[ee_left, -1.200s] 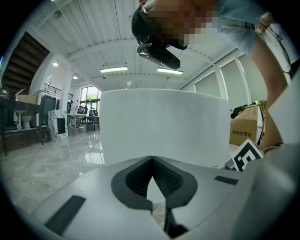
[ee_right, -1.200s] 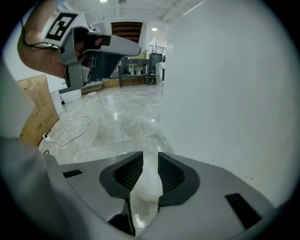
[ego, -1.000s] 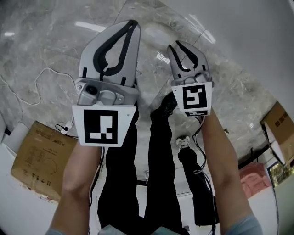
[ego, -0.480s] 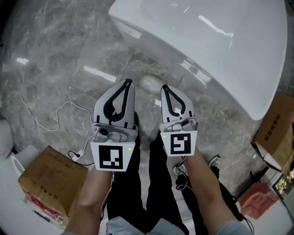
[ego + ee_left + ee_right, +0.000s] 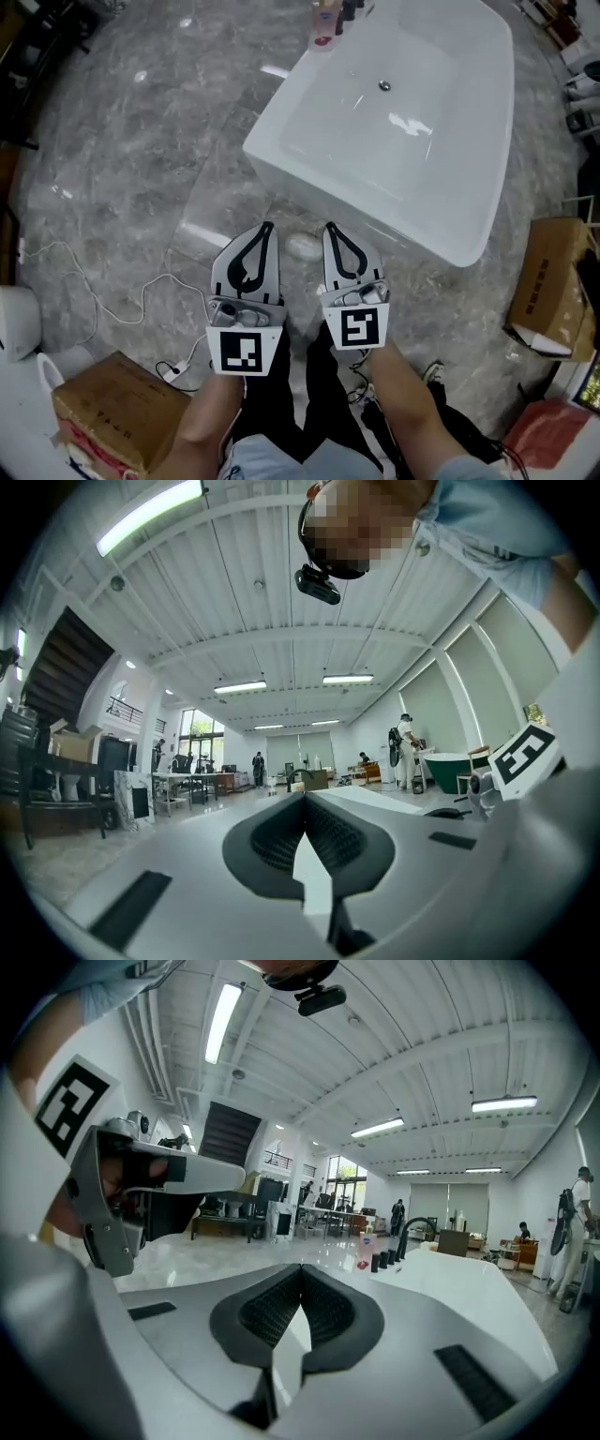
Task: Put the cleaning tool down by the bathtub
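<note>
A white bathtub stands on the grey marble floor ahead of me, its basin empty. I hold both grippers side by side just short of its near wall. My left gripper is shut, its dark pads meeting with nothing between them. My right gripper is shut and empty too, its tips touching. The tub's rim shows beyond the right jaws. No cleaning tool can be made out in any view.
Bottles stand at the tub's far end. Cardboard boxes sit at the lower left and at the right. A white cable trails over the floor on the left. My legs in black trousers are below the grippers.
The head view has swung up, so the whole tub is now in sight and the grippers look smaller and lower. The right jaws, apart a second ago, have shut.
</note>
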A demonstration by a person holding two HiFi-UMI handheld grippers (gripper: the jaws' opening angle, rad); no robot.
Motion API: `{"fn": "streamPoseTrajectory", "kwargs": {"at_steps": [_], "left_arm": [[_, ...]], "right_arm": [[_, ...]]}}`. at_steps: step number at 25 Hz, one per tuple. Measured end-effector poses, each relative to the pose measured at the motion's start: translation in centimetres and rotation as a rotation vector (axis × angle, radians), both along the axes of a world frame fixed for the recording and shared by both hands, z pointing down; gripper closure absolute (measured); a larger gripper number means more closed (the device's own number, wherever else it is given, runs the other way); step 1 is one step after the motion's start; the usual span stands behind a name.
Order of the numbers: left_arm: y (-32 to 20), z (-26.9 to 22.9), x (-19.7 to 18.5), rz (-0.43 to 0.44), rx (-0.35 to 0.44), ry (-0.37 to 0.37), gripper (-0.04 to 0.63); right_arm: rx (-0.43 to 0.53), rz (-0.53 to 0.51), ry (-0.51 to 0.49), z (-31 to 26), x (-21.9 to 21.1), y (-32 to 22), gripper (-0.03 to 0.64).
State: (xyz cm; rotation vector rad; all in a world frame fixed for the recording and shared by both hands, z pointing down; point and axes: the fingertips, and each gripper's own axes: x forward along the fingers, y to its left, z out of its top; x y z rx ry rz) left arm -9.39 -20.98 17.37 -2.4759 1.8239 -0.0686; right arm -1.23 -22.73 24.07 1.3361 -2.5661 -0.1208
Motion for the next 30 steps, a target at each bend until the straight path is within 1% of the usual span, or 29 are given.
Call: {"fn": "streamPoseTrajectory", "kwargs": {"at_steps": [3, 7, 10, 13, 17, 20, 23, 28, 30], "left_arm": [[0.7, -4.4, 0.5, -0.008, 0.04, 0.003, 0.581], [2.5, -10.1, 1.2, -0.027, 0.081, 0.011, 0.581], [3.5, -14.1, 1.9, -0.015, 0.121, 0.0, 0.581], [4.6, -18.0, 2.5, -0.009, 0.169, 0.006, 0.581], [6.5, -22.3, 3.3, -0.001, 0.216, -0.014, 0.581], [7.3, -24.6, 3.6, -0.001, 0.244, -0.025, 0.581], [8.2, -26.2, 4.1, 0.01, 0.254, -0.023, 0.581], [9.6, -27.8, 4.8, 0.016, 0.263, 0.01, 0.581], [10.1, -28.3, 5.1, 0.02, 0.274, 0.004, 0.581]], "right_arm": [[0.043, 0.002, -0.012, -4.4, 0.6, 0.7, 0.602], [0.069, -0.009, -0.008, -9.8, 1.6, 2.5, 0.603], [0.117, 0.002, -0.072, -15.1, 2.1, 3.1, 0.603], [0.155, 0.013, -0.129, -20.0, 2.8, 4.0, 0.602], [0.188, 0.022, -0.141, -25.1, 3.8, 6.0, 0.602], [0.215, 0.038, -0.149, -28.0, 4.3, 7.2, 0.602], [0.244, 0.056, -0.151, -30.0, 4.8, 8.3, 0.603], [0.287, 0.076, -0.154, -32.7, 5.7, 10.1, 0.603], [0.294, 0.083, -0.15, -33.2, 6.0, 10.6, 0.603]]}}
